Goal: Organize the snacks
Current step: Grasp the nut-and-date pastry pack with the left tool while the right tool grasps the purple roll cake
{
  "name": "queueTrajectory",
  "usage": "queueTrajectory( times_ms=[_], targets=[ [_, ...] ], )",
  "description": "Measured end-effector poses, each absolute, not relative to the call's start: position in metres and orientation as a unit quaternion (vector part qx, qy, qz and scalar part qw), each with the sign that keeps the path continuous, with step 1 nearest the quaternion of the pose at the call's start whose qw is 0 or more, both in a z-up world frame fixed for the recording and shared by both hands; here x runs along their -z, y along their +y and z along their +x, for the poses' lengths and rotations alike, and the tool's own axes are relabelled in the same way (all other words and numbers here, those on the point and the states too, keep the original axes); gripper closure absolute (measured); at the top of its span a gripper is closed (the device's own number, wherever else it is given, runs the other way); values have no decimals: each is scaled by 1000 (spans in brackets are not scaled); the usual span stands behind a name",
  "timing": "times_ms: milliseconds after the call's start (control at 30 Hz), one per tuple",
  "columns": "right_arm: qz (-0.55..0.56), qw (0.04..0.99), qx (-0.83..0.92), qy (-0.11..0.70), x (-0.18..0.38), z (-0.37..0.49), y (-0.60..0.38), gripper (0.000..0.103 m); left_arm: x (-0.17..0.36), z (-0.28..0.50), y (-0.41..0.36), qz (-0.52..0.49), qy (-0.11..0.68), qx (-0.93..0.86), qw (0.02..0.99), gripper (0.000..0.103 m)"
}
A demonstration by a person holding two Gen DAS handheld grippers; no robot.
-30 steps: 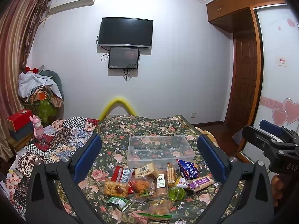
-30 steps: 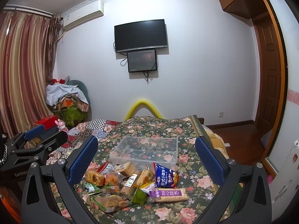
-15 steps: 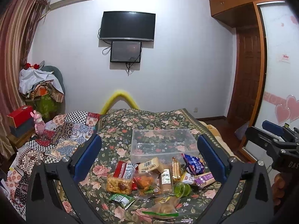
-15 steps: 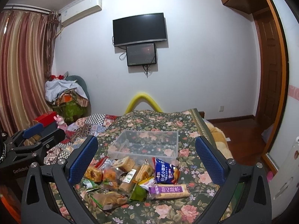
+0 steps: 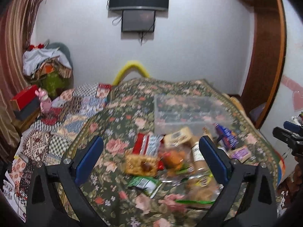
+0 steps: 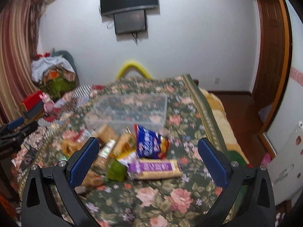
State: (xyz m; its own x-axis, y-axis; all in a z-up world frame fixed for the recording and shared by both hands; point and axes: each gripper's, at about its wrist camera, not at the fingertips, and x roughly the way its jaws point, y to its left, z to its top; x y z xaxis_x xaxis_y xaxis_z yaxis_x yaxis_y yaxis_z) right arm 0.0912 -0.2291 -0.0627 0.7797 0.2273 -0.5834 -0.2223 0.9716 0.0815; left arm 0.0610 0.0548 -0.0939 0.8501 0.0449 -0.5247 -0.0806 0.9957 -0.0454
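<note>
A heap of snack packets lies on the floral bedspread (image 5: 121, 113) in front of a clear plastic bin (image 5: 189, 111) (image 6: 128, 109). In the left wrist view I see a yellow cracker pack (image 5: 141, 165), a red-and-white packet (image 5: 146, 146) and a green sachet (image 5: 144, 184). My left gripper (image 5: 151, 158) hangs open above them, empty. The right wrist view shows a blue bag (image 6: 148, 143), a purple-labelled bar (image 6: 157, 168) and a green packet (image 6: 115, 171). My right gripper (image 6: 148, 158) is open over these, holding nothing.
A patchwork quilt (image 5: 62, 124) covers the bed's left side, with a pink toy (image 5: 44, 99) and a red box (image 5: 23, 97) beyond it. A yellow curved headboard (image 6: 133, 68) stands at the far wall. Wooden floor (image 6: 240, 109) and a door (image 6: 272, 43) lie to the right.
Both grippers have dropped lower and closer to the snack pile, tilting down toward the bed. The view is motion-blurred. Both stay open.
</note>
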Motion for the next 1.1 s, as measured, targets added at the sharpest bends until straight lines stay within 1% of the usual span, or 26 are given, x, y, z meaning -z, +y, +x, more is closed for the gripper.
queueTrajectory(
  times_ms=[100,167,400,600,800,1033,1100],
  targets=[
    [-2,934,-112,339,80,100,-233,0,116,74,66,-30,303,-39,952,4],
    [-3,929,-111,354,87,104,-234,0,130,81,73,-32,326,-39,944,8],
    [2,905,-115,409,119,121,-235,0,178,106,93,-64,394,-33,916,9],
    [8,888,-114,445,138,138,-234,0,201,127,93,-75,426,-7,902,9],
    [12,876,-115,468,152,150,-233,0,224,152,82,-51,458,1,887,9],
    [40,860,-129,491,165,161,-232,0,238,164,81,-49,467,4,883,9],
    [42,861,-128,491,166,162,-232,0,238,165,80,-50,463,10,885,12]
  ],
)
